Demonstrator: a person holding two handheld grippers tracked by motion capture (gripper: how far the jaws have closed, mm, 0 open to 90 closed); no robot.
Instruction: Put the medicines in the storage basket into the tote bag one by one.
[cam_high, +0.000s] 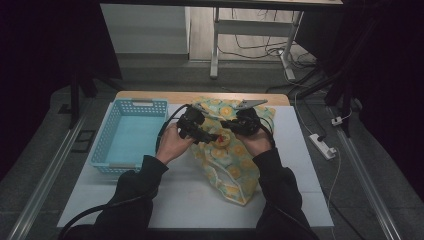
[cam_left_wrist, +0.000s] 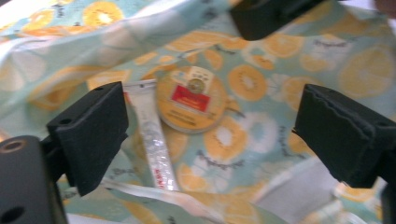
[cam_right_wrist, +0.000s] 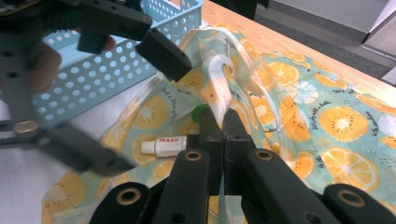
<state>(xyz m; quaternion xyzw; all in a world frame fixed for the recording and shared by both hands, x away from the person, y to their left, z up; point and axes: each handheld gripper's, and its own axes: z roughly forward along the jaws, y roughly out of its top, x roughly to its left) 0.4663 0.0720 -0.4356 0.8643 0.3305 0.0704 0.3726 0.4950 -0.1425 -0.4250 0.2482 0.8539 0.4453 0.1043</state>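
Observation:
A cloth bag (cam_high: 235, 167) printed with orange slices lies on the white table (cam_high: 185, 200). My right gripper (cam_right_wrist: 223, 119) is shut on the bag's pale strap (cam_right_wrist: 219, 88) at the rim and holds the mouth up. My left gripper (cam_left_wrist: 215, 112) hangs open over the bag's opening with nothing between its pads. Below it, inside the bag, lie a round tin (cam_left_wrist: 191, 99) with a red label and a white tube (cam_left_wrist: 152, 135). The right gripper view shows the tube (cam_right_wrist: 163, 145) beside a green cap (cam_right_wrist: 200, 110), under the left gripper (cam_right_wrist: 135, 107). From above, both grippers (cam_high: 210, 136) (cam_high: 231, 125) meet at the bag's top.
A light blue perforated basket (cam_high: 102, 140) stands on the left of the table, close beside the bag, with nothing seen in it. The table's wooden far edge (cam_high: 200, 96) runs just behind the bag. A power strip (cam_high: 322, 146) lies on the floor to the right.

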